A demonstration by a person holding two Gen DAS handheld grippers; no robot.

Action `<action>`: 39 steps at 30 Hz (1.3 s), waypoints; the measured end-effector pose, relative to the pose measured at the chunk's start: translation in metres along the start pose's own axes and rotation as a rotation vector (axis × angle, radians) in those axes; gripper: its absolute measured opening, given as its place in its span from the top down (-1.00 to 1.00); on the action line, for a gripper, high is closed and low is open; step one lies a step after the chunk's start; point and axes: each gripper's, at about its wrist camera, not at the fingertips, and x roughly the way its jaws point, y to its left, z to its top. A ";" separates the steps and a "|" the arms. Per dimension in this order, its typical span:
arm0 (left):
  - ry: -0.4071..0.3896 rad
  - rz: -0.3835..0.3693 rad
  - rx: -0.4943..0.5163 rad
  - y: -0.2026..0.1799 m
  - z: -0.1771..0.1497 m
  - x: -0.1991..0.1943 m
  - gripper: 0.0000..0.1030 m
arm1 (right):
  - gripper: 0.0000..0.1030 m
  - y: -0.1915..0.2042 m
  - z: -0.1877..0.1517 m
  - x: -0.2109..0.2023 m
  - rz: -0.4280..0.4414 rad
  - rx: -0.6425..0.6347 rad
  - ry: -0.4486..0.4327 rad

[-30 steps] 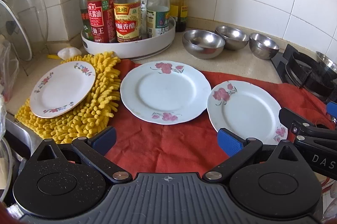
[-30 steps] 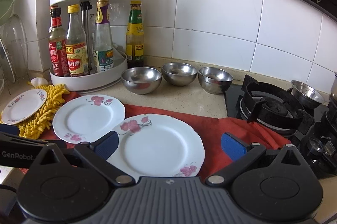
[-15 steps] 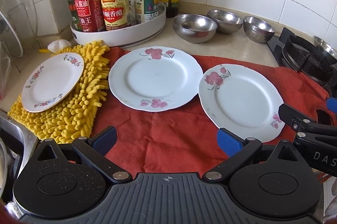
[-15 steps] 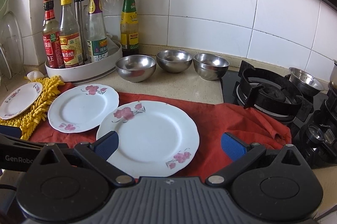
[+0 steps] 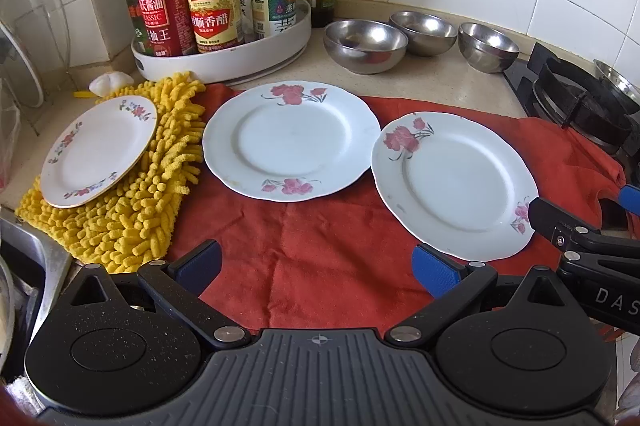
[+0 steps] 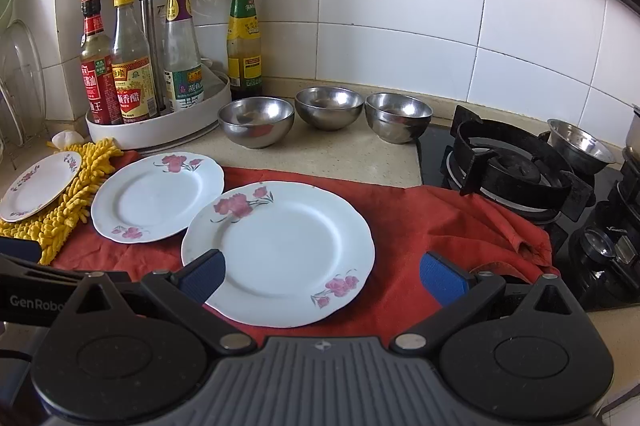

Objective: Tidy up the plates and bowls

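Note:
Two large white floral plates lie on a red cloth (image 5: 320, 258): the middle plate (image 5: 291, 141) (image 6: 157, 196) and the right plate (image 5: 454, 184) (image 6: 280, 250). A small floral plate (image 5: 100, 150) (image 6: 40, 186) rests on a yellow chenille mitt (image 5: 132, 210). Three steel bowls (image 5: 365, 46) (image 5: 423, 33) (image 5: 487, 47) stand in a row behind, also in the right wrist view (image 6: 256, 121) (image 6: 329, 107) (image 6: 398, 117). My left gripper (image 5: 316, 266) is open and empty above the cloth's front. My right gripper (image 6: 322, 272) is open and empty over the right plate's near edge.
A white turntable rack (image 5: 224, 62) (image 6: 160, 130) of sauce bottles stands at the back left. A gas stove (image 6: 516, 170) (image 5: 580, 106) with a small steel pot (image 6: 580, 146) is on the right. A dish rack with a glass lid (image 5: 24, 38) is at far left.
Both grippers shifted slightly; the views dipped and then rose again. Plates and bowls have not moved. Both stay open.

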 end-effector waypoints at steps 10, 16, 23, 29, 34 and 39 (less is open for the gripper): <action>0.015 -0.012 0.012 -0.007 -0.004 0.002 -0.98 | -0.98 -0.009 -0.005 -0.001 -0.004 0.002 0.018; 0.021 0.026 0.010 -0.013 0.004 0.006 -0.97 | -0.98 -0.013 0.005 0.013 0.031 -0.024 0.017; 0.044 0.037 -0.043 -0.022 0.016 0.018 -0.94 | -0.98 -0.027 0.018 0.035 0.074 -0.054 0.030; 0.091 0.035 -0.075 -0.030 0.022 0.033 -0.92 | -0.98 -0.037 0.029 0.055 0.103 -0.072 0.041; 0.133 0.012 -0.113 -0.031 0.024 0.046 -0.92 | -0.98 -0.043 0.039 0.076 0.150 -0.106 0.046; 0.166 0.022 -0.131 -0.033 0.025 0.056 -0.92 | -0.98 -0.047 0.046 0.101 0.200 -0.156 0.069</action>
